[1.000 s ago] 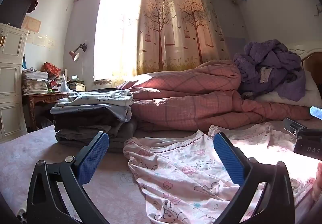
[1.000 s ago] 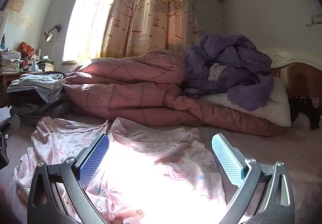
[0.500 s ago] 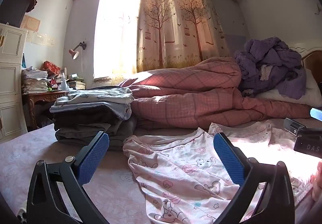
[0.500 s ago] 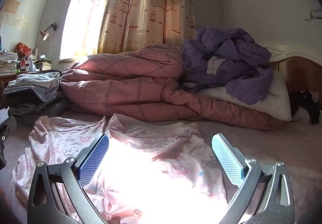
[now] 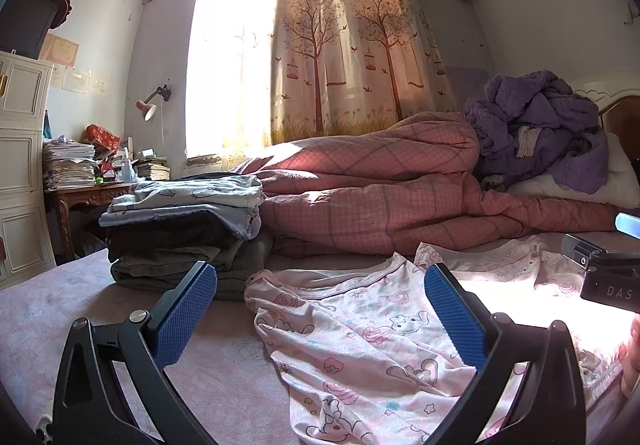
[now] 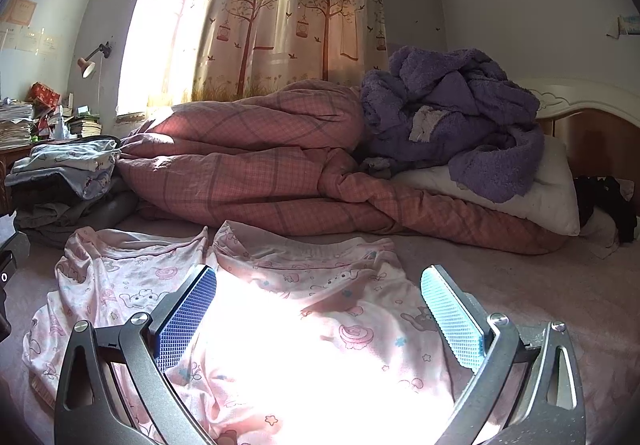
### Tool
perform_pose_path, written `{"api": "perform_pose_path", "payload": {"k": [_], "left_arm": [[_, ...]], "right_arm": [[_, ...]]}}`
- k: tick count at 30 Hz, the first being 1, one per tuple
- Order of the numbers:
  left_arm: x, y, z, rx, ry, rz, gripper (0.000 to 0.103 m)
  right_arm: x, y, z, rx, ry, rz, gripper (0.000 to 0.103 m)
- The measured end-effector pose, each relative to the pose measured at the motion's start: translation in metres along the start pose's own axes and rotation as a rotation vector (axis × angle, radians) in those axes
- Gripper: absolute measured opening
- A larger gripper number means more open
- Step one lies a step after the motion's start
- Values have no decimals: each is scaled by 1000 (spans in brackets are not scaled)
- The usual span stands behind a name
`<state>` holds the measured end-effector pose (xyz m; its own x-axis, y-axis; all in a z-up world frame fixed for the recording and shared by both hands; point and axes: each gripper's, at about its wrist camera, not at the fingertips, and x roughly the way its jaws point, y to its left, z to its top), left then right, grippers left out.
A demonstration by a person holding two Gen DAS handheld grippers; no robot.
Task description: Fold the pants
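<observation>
Stack of folded clothes (image 5: 180, 221) at far left on bed (image 5: 60, 309). Left gripper (image 5: 320, 309): fingers spread wide, holding nothing, poised low over left part of pink printed pants (image 5: 360, 345). Pants spread rumpled on bed, near pink plaid quilt (image 5: 380, 197). Right gripper (image 6: 318, 315): fingers spread wide, empty, above sunlit right half. Purple blanket (image 6: 460, 113) heaped on pillow at far right.

Home bedroom — bed (image 6: 540, 285), quilt (image 6: 248, 173), curtained window (image 5: 320, 57)
</observation>
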<state>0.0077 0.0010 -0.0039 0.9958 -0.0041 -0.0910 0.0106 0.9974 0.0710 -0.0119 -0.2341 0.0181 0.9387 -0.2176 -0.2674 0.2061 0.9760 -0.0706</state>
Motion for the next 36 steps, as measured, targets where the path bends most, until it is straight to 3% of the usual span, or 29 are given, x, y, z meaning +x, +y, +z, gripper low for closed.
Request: {"api": "perform_pose_path", "payload": {"k": [12,18,23,25,29,36], "left_arm": [[0,-1,0,1,2,-4,103],[3,1,12,-3,19,-113,103],[21,-2,19,78,17,-160,103],[26,4,19,87,17,-218,103],[34,13,24,64,-8,-241,103],[64,7,19,50,107,-276,103]], "right_arm": [[0,-1,0,0,-1,1,103],[0,0,0,1,0,1,103],[0,-4,0,20,4,6,103],[0,-6,-1,31,3,8,103],[1,-7,-1,32,9,10,103],[7,-7,-2,36,32,13,103]]}}
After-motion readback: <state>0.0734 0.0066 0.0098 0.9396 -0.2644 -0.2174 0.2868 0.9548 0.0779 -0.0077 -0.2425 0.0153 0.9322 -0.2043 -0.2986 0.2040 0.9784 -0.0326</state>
